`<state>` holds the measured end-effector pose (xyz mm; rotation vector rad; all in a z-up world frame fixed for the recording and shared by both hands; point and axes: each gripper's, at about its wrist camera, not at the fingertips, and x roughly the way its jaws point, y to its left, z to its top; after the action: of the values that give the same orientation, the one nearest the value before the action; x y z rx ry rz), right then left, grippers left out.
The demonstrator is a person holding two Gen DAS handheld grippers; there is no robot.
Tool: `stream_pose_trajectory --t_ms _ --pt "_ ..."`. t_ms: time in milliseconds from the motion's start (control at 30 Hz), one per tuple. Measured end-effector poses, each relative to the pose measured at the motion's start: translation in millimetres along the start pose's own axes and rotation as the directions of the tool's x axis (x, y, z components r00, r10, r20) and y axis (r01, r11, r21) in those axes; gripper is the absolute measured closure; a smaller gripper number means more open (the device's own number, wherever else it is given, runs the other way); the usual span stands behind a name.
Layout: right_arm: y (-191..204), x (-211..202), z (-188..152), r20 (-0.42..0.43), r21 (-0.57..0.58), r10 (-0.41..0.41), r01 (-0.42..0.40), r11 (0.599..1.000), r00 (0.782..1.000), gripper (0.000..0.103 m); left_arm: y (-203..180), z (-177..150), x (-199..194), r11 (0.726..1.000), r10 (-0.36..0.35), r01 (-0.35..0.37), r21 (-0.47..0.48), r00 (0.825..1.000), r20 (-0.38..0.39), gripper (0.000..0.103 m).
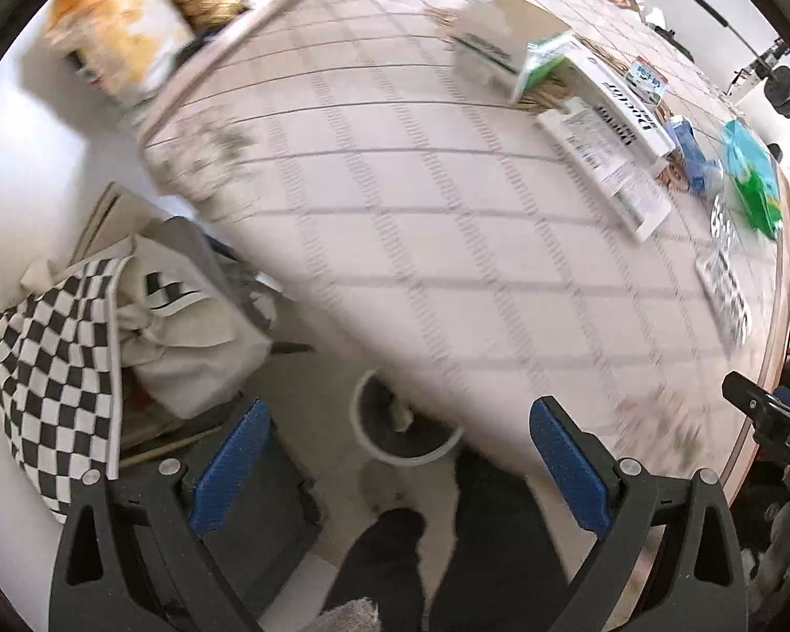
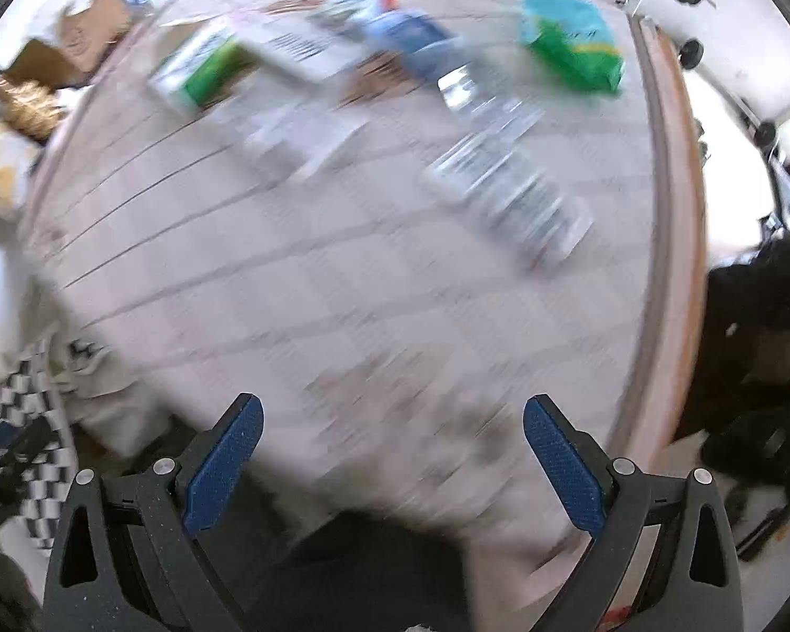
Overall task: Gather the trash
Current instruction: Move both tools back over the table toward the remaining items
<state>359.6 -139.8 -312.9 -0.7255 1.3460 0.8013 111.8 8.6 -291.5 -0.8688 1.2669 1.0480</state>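
My bench (image 2: 289, 274) wears a checked cloth; a white bin (image 1: 411, 453) sits on the floor below. Both my left tool (image 1: 395, 453) and right tool (image 2: 392, 447) are spread, empty. The clear bottle (image 2: 505, 184), green packet (image 2: 569, 47) and cartons (image 1: 505, 47) lie well ahead across it.

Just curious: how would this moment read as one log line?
left gripper: open, empty | right gripper: open, empty | trash: bottle, cartons on table | bin: under table
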Motion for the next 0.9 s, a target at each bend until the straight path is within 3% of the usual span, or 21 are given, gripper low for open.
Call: stream_pose_trajectory --t_ms 167,300,367,433,500,600,733,900 --pt "-37 54 73 -0.111 -0.145 -0.062 0.046 0.988 0.992 0.003 -61 45 39 1.0 0.026 -0.027 -0.012 0.995 -0.092 0.002" --pt "-39 86 96 -0.177 -0.253 -0.074 0.027 0.967 0.981 0.004 -90 71 65 0.999 0.032 -0.038 -0.033 0.987 -0.157 0.002" --pt "-43 91 101 -0.186 -0.249 -0.039 -0.008 0.968 0.982 0.01 -99 82 70 0.999 0.028 -0.035 -0.041 0.985 -0.172 0.002" --pt "-51 88 104 -0.18 -0.212 -0.015 -0.024 0.977 0.984 0.016 -105 91 72 0.998 0.02 -0.031 -0.055 0.984 -0.179 0.002" --pt "-65 83 109 -0.167 -0.163 -0.003 -0.025 0.986 0.986 0.028 -110 100 73 0.996 -0.007 -0.009 -0.086 0.983 -0.186 0.002" --pt "-95 79 115 -0.164 -0.008 0.021 -0.023 1.0 0.986 0.035 -119 118 79 0.99 -0.055 0.027 -0.136 0.977 -0.205 0.002" --pt "-144 74 128 -0.138 0.207 0.063 -0.033 0.978 0.988 0.037 -128 144 92 0.977 -0.083 0.033 -0.212 0.97 -0.23 0.002" --pt "-163 80 145 -0.165 0.27 0.085 -0.038 0.962 0.983 0.036 -140 161 105 0.974 -0.039 -0.021 -0.225 0.966 -0.256 0.002"
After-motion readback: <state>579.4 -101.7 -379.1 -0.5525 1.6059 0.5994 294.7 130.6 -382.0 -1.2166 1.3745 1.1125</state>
